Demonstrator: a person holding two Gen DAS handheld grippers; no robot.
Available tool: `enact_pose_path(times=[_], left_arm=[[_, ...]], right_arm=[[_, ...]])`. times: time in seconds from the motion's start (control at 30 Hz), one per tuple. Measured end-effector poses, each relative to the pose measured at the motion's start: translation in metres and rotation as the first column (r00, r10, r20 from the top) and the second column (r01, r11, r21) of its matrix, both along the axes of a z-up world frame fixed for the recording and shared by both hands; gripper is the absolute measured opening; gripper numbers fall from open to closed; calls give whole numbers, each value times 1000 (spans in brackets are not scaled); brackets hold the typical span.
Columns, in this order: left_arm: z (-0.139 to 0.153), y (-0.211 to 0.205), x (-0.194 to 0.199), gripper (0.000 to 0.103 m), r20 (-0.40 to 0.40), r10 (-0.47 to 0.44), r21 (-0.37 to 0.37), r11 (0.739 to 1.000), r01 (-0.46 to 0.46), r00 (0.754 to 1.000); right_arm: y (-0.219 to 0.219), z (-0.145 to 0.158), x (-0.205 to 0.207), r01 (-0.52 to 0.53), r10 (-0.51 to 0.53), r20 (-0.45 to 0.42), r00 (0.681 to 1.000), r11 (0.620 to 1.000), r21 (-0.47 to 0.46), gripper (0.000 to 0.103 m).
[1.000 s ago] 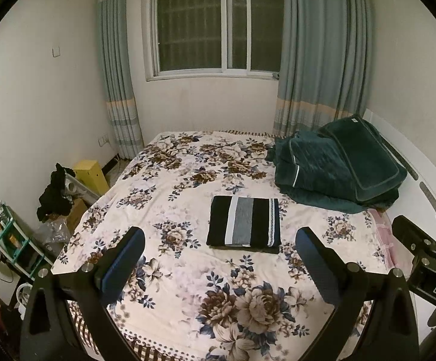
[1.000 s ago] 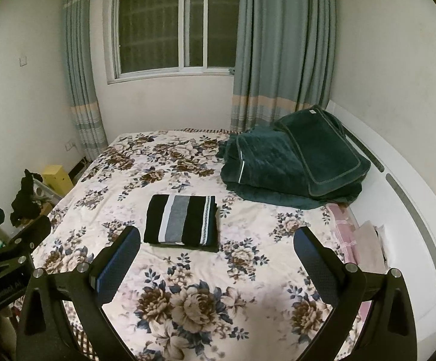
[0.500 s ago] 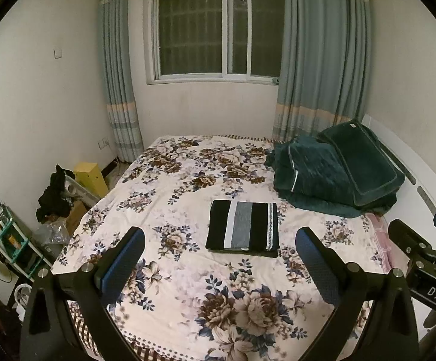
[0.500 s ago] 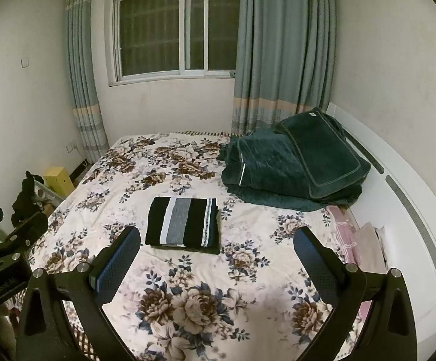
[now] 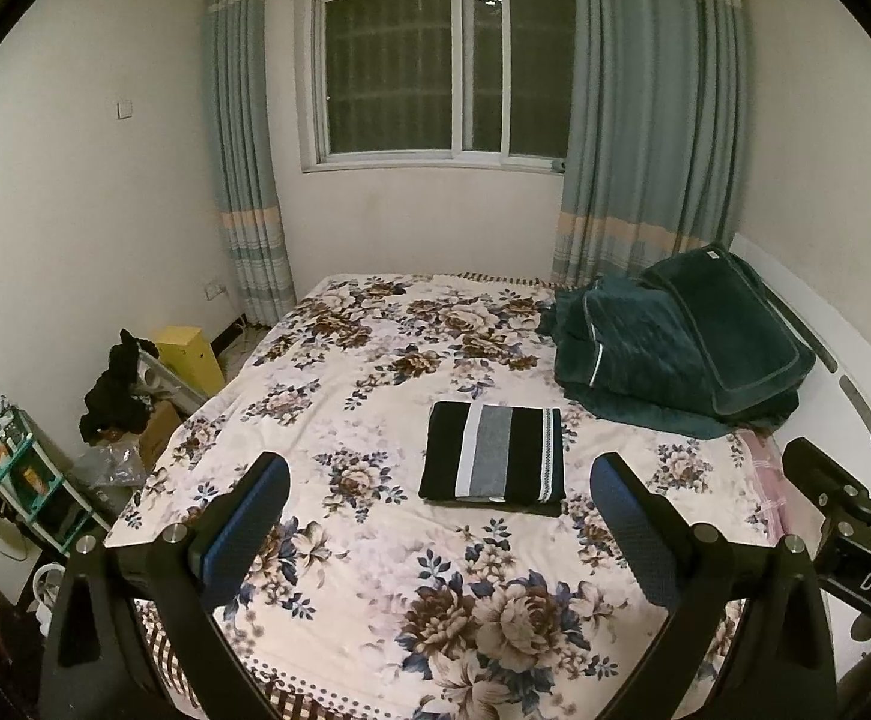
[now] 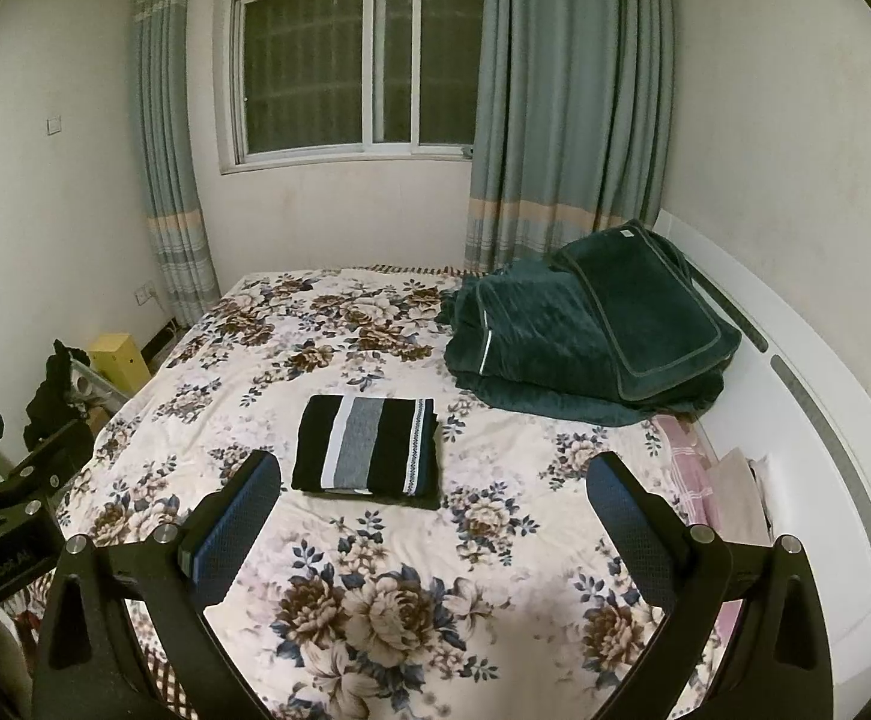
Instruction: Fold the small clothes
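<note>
Striped garment [image 5: 492, 459] | folded flat at 12 o'clock on floral bed [image 5: 375, 570], untouched | my left gripper [image 5: 441, 507] and right gripper [image 6: 435, 504] gape empty, have drawn back slightly | fold probably finished

Your room was lit by dim, warm indoor light from above; the window [image 5: 435, 60] was dark. Both fisheye views bent the walls and curtains [image 6: 567, 90] at the edges, with black corners. The bed [image 5: 375, 540] stayed sharp, shadows soft.
</note>
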State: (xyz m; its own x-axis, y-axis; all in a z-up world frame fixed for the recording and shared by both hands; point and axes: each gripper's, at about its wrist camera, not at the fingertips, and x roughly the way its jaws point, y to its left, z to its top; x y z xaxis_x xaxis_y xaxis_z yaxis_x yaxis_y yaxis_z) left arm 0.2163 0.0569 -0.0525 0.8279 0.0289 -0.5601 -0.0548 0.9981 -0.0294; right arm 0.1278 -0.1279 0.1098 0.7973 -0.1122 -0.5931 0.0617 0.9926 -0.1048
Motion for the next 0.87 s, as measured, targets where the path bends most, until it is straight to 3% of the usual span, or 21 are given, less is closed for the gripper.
enact_pose_path(times=[0.87], left_arm=[[5, 7, -10, 103, 11, 23, 2, 1000, -23, 1000]], right_arm=[[8, -1, -3, 4, -4, 9, 1000, 1000, 4, 103]])
